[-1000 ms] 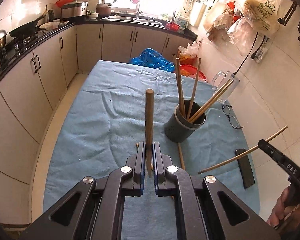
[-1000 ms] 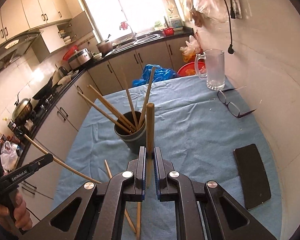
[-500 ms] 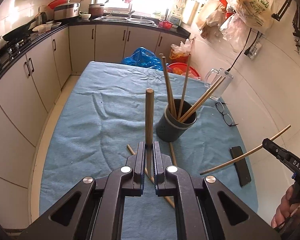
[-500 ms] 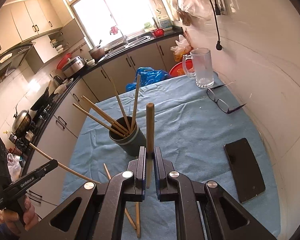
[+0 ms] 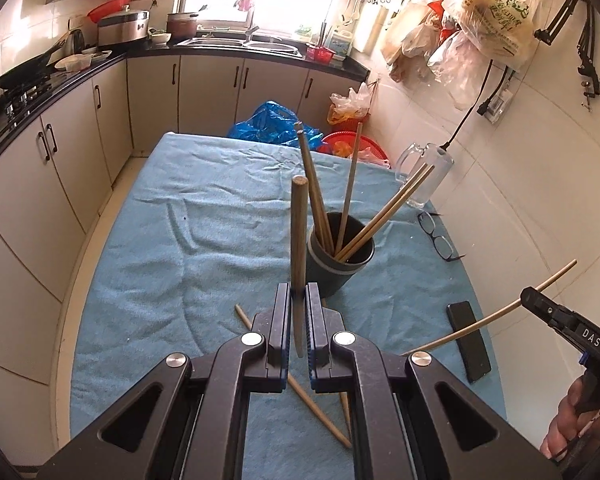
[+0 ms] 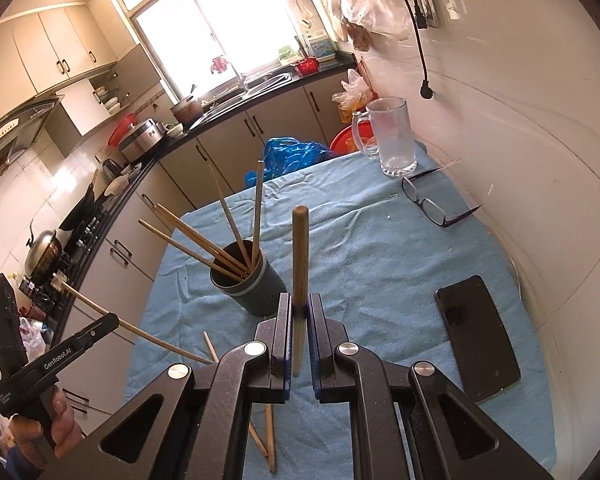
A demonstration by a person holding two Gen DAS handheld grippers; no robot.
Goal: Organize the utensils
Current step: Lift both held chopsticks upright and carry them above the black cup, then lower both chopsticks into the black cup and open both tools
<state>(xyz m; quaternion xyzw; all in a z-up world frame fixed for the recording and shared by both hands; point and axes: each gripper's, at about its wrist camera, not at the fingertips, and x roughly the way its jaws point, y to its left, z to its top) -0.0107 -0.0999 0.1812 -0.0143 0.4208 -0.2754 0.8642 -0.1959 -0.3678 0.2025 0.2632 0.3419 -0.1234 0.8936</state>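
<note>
1. Left tool (image 5: 299, 300) pinches a chopstick (image 5: 298, 236) upright; right tool (image 6: 299, 312) pinches another chopstick (image 6: 300, 256).
2. Dark holder (image 5: 340, 264) stands just ahead (already crowded).
3. Lower each tip into a gap before releasing.
4. Loose chopsticks (image 5: 316, 408) lie on the tabletop (image 5: 160, 260) beneath.

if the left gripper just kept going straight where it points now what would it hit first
Probably the dark utensil cup, or the chopsticks leaning out of it. The left gripper, shut on a chopstick, points at the cup's near left side. Depth is unclear, so it might pass just left.
</note>
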